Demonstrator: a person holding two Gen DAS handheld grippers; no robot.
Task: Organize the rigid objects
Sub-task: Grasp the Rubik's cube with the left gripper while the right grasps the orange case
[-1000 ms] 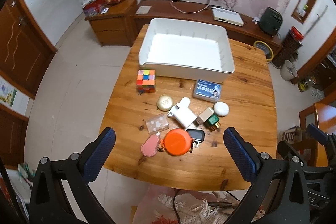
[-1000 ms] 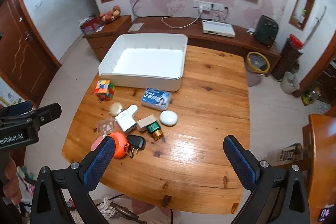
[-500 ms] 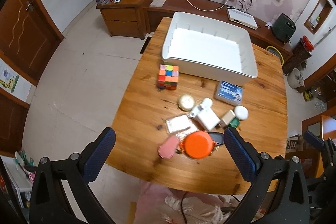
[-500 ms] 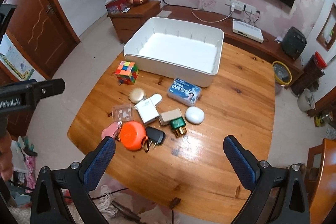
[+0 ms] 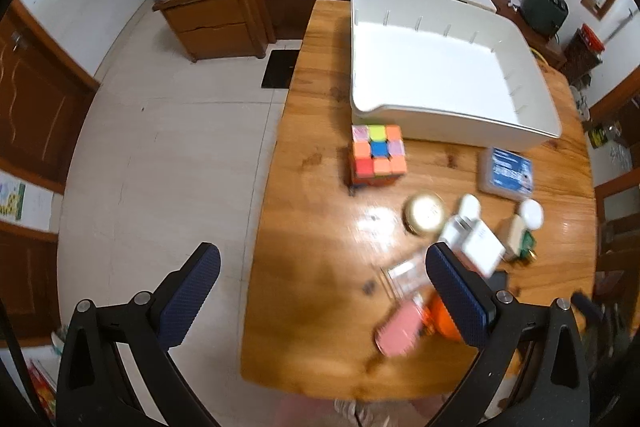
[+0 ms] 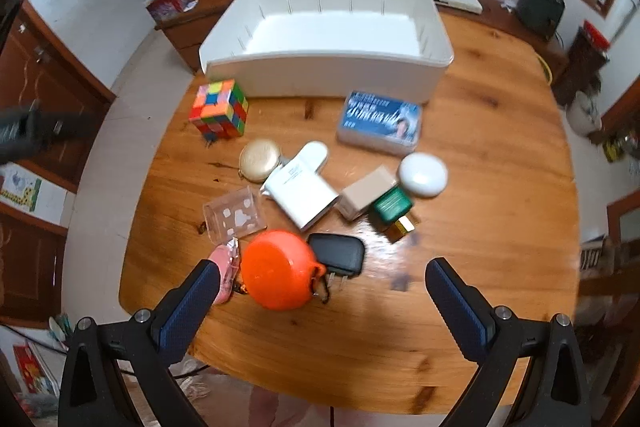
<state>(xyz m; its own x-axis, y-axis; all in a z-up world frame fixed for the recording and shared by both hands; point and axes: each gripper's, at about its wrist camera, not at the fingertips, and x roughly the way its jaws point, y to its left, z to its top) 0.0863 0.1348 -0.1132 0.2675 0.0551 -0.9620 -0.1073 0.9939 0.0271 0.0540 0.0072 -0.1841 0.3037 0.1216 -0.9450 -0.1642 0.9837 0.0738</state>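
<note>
A wooden table (image 6: 480, 155) carries an empty white bin (image 6: 332, 27) at its far side and several small items in front of it. A colourful puzzle cube (image 6: 219, 109), a blue box (image 6: 380, 121), a gold round case (image 6: 259, 155), a white adapter (image 6: 302, 185), a clear case (image 6: 234, 217), an orange round pouch (image 6: 278, 275) and a black plug (image 6: 336, 255) lie there. My right gripper (image 6: 320, 301) hovers open above the near edge, by the orange pouch. My left gripper (image 5: 320, 291) is open over the table's left edge, with the cube (image 5: 378, 155) ahead and the bin (image 5: 448, 67) beyond.
A white oval case (image 6: 423, 174), a beige box (image 6: 366, 191) and a green bottle (image 6: 394, 209) lie right of the adapter, a pink item (image 6: 226, 267) left of the pouch. A wooden cabinet (image 5: 216, 15) with fruit stands on the tiled floor (image 5: 168, 167) to the left.
Both grippers have moved closer to the table and lower. The left one shifted leftward over the table's left edge; the right one came down over the cluster. No object has moved.
</note>
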